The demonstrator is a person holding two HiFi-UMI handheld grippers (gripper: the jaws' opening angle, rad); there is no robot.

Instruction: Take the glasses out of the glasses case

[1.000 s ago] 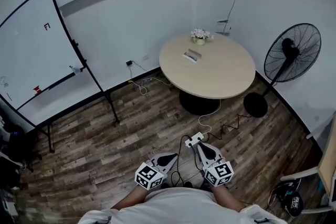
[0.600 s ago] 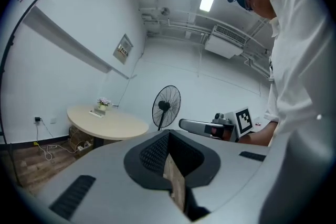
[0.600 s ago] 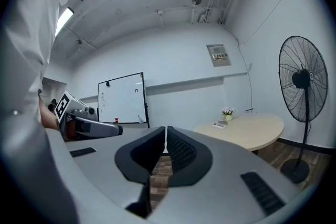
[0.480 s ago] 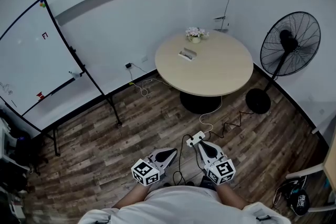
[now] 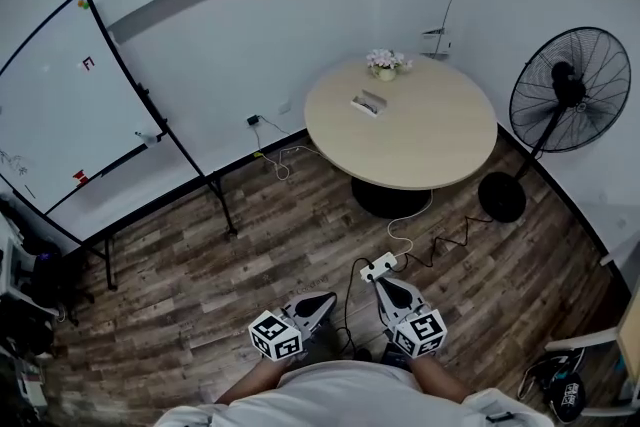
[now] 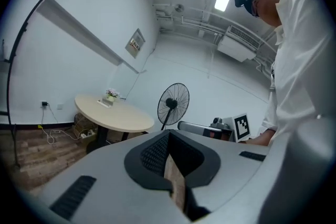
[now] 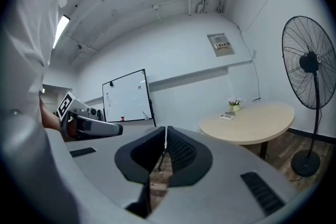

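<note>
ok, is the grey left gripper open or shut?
Shut: on the grey left gripper, black ribbed pads meet at the tips, nothing between them.

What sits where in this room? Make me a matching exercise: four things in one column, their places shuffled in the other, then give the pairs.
Things:
1. glasses case
2. standing fan
3. whiteboard
4. power strip

Places:
a. lying on the wooden floor, in front of the table
b. to the right of the round table
c. on the table, near the flowers
d. at the left, by the wall

Pairs: 1-c, 2-b, 3-d, 4-a.
</note>
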